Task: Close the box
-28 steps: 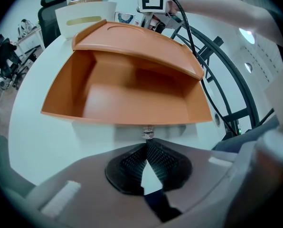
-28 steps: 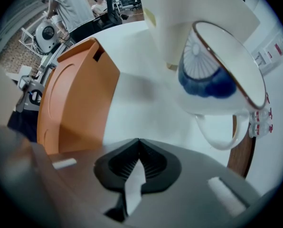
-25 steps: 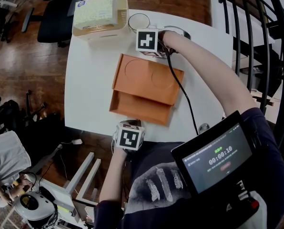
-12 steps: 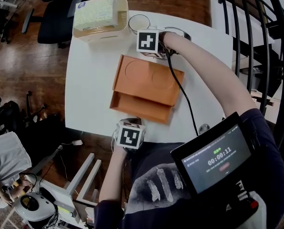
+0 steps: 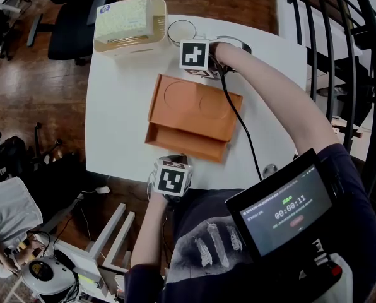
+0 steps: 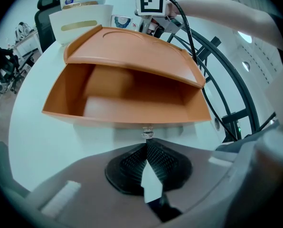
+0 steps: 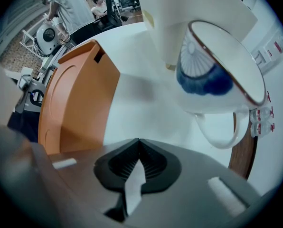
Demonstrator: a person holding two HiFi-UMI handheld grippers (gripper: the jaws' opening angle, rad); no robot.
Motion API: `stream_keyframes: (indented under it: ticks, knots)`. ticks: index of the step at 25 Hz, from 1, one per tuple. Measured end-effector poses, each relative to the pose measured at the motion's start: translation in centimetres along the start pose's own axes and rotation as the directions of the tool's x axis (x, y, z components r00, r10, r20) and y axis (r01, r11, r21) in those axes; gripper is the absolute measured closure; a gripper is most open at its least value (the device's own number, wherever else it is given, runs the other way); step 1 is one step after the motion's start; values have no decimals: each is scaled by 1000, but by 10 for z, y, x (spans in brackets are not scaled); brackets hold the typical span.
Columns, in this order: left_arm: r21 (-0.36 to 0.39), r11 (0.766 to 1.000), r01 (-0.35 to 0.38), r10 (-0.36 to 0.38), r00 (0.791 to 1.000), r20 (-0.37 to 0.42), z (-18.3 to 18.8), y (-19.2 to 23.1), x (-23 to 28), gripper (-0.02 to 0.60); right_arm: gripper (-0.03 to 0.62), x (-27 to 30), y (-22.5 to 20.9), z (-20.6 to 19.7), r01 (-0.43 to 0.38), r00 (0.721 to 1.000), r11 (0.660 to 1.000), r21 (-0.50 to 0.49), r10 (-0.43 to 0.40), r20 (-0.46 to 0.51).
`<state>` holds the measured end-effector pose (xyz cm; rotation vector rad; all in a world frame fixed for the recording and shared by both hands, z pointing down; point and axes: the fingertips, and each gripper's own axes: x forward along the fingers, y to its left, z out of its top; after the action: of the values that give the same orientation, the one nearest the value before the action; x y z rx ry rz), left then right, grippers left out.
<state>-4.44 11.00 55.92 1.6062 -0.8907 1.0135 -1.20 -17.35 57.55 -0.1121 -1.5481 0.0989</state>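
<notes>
An orange box lies on the white table. In the left gripper view its lid is raised at a slant over the hollow base, which opens toward me. My left gripper is at the table's near edge just short of the box's front wall, and its jaws are shut on nothing. My right gripper is at the box's far edge, near the lid's back. Its jaws are shut and empty, with the box on their left.
A white holder with a tissue pack stands at the table's far left corner. A glass cup, blue inside, sits close to the right gripper. A black cable runs from the right gripper across the table's right side.
</notes>
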Motion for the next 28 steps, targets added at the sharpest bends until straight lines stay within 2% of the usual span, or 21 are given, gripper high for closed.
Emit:
stream_keyframes:
  ticks: [9,28]
  knots:
    - [-1,1000,14,-14,1000,5,4,-3,0,566,587,0,1,0,0,1000,1000,-11,0,-3]
    - [64,998,-5,4,1000,17,28,2,6,566,588,0,1,1,-7,1000,1000,9,7,30]
